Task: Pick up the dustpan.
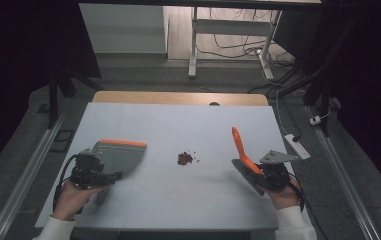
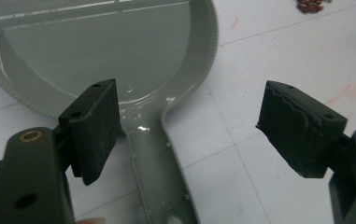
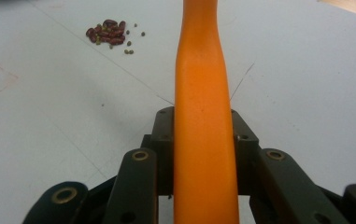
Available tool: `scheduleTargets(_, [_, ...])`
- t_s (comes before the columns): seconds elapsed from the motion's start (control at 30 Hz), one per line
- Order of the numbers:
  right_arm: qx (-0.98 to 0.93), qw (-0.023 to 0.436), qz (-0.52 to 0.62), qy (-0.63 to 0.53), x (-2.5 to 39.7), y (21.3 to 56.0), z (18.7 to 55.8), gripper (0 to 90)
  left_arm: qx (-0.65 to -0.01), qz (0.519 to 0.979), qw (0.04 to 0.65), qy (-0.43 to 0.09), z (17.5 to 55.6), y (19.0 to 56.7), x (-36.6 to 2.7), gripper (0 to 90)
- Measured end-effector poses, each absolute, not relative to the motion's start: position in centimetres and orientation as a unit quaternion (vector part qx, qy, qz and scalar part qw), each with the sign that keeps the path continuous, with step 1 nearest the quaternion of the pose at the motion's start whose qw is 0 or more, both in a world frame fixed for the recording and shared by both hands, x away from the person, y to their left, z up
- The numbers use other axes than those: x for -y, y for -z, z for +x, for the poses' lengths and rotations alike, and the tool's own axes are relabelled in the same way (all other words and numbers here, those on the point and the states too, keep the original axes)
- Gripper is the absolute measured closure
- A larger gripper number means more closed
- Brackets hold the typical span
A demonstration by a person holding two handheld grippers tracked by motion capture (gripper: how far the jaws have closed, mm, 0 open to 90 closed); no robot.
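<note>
High view: beans [image 1: 185, 158] between dustpan [image 1: 120, 154] and brush [image 1: 241, 150].

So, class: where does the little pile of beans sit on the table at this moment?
In the high view the pile of beans lies near the middle of the table, between the grey dustpan at left and the orange brush handle at right.

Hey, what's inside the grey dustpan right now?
Nothing that shows: the grey dustpan has a bare inner surface in the left gripper view. The beans lie apart in a small pile on the table. The pan's front edge is cut off there.
</note>
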State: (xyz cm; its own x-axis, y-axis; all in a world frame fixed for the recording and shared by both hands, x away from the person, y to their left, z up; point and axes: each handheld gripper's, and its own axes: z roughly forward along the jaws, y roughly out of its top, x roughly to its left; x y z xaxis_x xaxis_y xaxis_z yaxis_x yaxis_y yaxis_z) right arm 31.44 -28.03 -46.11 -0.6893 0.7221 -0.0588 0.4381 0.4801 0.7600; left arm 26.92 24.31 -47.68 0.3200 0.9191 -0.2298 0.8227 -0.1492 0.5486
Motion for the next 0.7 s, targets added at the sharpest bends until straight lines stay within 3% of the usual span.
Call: scheduleTargets(0.7, [-0.843,0.191,0.347,-0.365,27.9,46.6,31.6,69.7,-0.608,0.748,0.262,-0.049,26.7,49.8,-25.8,20.7])
